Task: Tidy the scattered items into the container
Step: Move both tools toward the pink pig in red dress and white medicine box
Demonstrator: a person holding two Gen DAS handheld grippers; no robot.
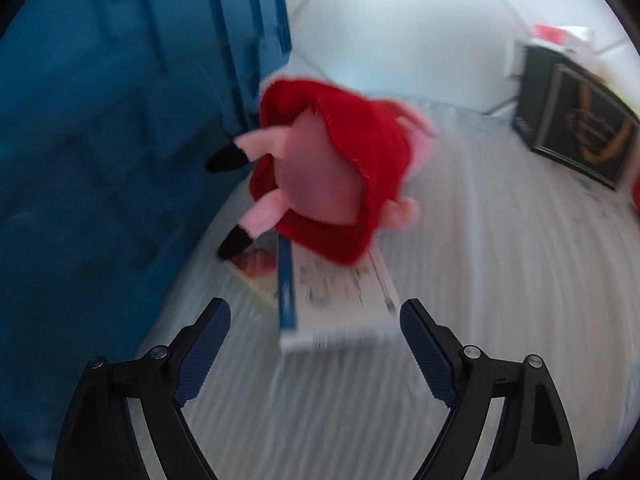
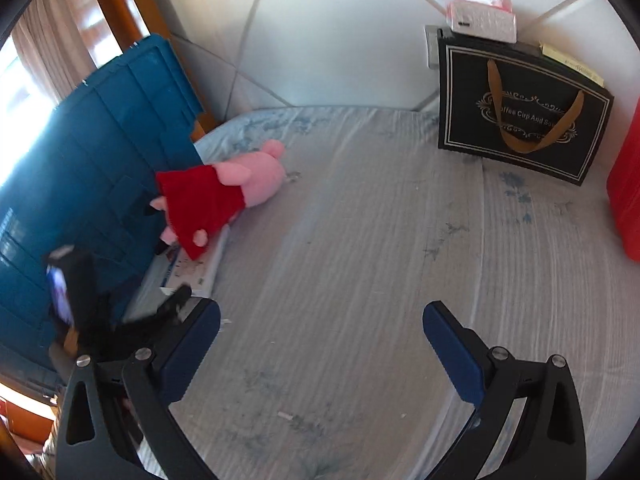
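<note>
one big blue plastic crate stands at the far left on the bed; what is inside it cannot be seen from here. just beside its wall lies one pink plush pig in a red dress, on its side, feet toward the crate, its lower half resting on one long white flat box with a blue edge. one smaller red-printed packet peeks out beneath the pig's feet.

the left tool hangs over the near end of the white box, both fingers spread wide with nothing between them; the pig lies straight ahead of it, apart. the right tool is further right over bare bedsheet, its fingers also spread wide and empty, the pig well off to its upper left.

toward the right, one black paper gift bag with gold handles stands against the wall, one tissue pack on top. one red thing is cut off at the right edge.
</note>
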